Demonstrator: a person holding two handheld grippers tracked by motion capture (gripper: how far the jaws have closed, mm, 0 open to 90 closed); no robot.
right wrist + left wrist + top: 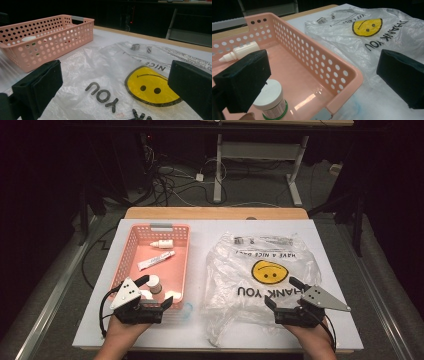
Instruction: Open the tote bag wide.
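Both claws hang wide and empty at the near edge of the desk [320, 232] — the left claw [152, 292] over the near end of the pink basket [186, 255], above a white-lidded jar [270, 96], the right claw [285, 294] over the flat plastic bag [262, 270]. Nothing looks packed yet: the jar, dropper bottle [162, 243] and tube [156, 261] all lie in the basket — the whole transfer seems left to do

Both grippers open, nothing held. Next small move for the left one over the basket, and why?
Probably lower the left gripper onto the white-lidded round jar and close. Its jaws stand open over the near end of the pink perforated plastic basket, one jaw just above that jar. The right gripper waits open over the clear plastic smiley-face bag, likely where the basket's items go.
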